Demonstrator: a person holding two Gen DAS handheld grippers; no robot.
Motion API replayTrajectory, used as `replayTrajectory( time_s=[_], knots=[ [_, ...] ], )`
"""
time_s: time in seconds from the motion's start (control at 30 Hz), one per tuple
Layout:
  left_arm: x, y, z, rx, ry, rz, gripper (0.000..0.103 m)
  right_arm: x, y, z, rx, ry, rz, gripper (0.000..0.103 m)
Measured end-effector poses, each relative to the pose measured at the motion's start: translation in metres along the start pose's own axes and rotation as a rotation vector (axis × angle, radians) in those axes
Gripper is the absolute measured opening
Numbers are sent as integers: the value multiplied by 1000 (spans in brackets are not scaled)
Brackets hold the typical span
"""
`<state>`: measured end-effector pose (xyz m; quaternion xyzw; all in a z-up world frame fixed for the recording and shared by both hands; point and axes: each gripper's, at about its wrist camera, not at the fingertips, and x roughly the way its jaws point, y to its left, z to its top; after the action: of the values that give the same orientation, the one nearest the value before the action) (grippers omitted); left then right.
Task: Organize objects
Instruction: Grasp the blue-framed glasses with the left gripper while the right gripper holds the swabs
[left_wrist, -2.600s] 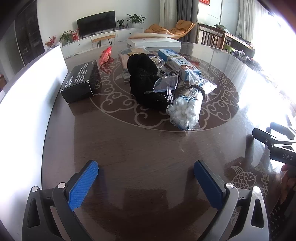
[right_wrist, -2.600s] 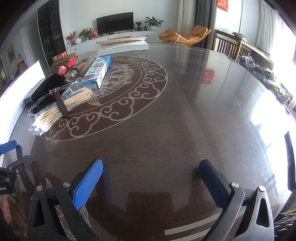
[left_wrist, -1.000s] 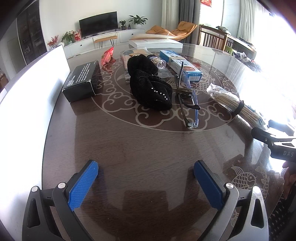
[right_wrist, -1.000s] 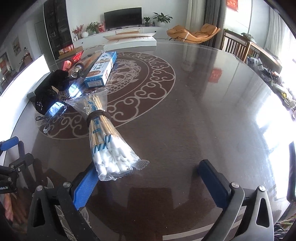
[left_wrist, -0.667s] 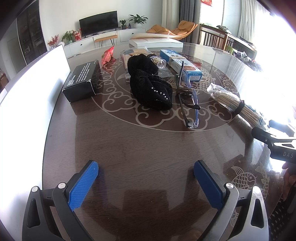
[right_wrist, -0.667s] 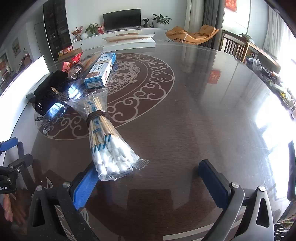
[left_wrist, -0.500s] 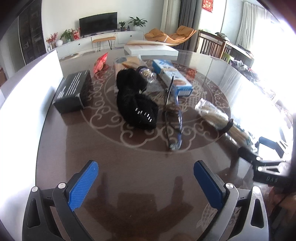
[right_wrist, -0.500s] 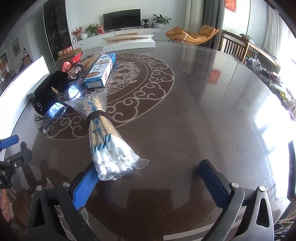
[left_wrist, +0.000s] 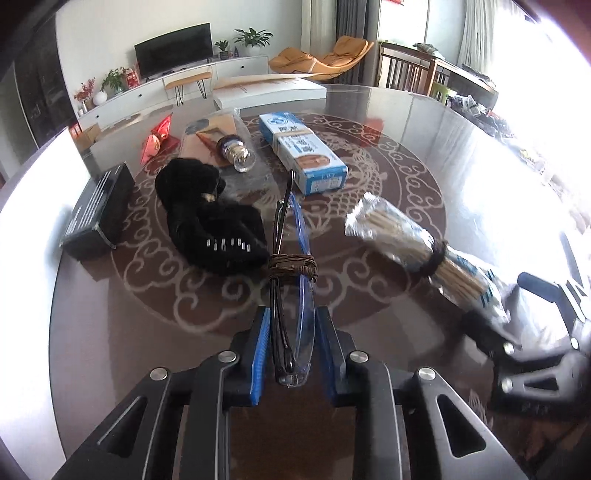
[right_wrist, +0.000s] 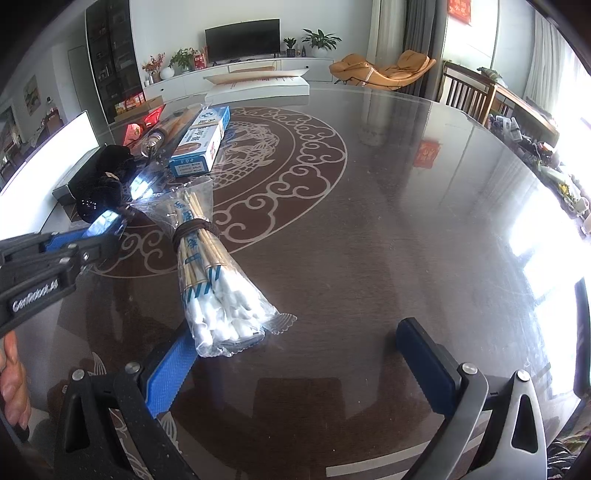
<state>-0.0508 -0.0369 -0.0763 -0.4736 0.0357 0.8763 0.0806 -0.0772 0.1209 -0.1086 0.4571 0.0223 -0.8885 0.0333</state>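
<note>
My left gripper (left_wrist: 291, 354) is shut on a pair of blue-rimmed safety glasses (left_wrist: 291, 266) with a brown cord wound around them; the glasses also show in the right wrist view (right_wrist: 110, 218). My right gripper (right_wrist: 299, 354) is open and empty. A clear bag of cotton swabs (right_wrist: 218, 284), tied with a brown band, lies on the table with its white end against my right gripper's left finger (right_wrist: 170, 373). The bag also shows in the left wrist view (left_wrist: 417, 251).
On the dark round table (right_wrist: 369, 221) lie a black cloth bundle (left_wrist: 207, 221), a black box (left_wrist: 99, 210), a blue-and-white box (left_wrist: 303, 151), a light bulb in its pack (left_wrist: 240, 155) and a red packet (left_wrist: 155, 140). A white panel (left_wrist: 26, 236) borders the left.
My left gripper has moved forward and shut on the safety glasses. The swab bag was earlier moved from beside the glasses to in front of my right gripper, which has stayed open and still.
</note>
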Motion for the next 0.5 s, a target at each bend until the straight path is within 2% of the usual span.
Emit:
replayTrajectory(
  time_s=[0.17,0.2,0.23,0.3,0.33,0.4,0.5],
  knots=[
    [-36,6,-53,-23,37,-29,26,0,0,0,0,1,-2,103],
    [-39,7,-58,-20,45,-43,29,0,0,0,0,0,-2,103],
    [-41,8,-59,-13,50,-49,35,0,0,0,0,0,-2,103],
    [-42,9,-57,8,42,-50,70,0,0,0,0,0,-2,103],
    [-42,8,-54,17,25,-38,73,0,0,0,0,0,-2,103],
    [-39,7,-49,36,20,-28,74,0,0,0,0,0,-2,103],
    [-25,1,-42,66,58,-39,74,0,0,1,0,-1,-2,103]
  ],
)
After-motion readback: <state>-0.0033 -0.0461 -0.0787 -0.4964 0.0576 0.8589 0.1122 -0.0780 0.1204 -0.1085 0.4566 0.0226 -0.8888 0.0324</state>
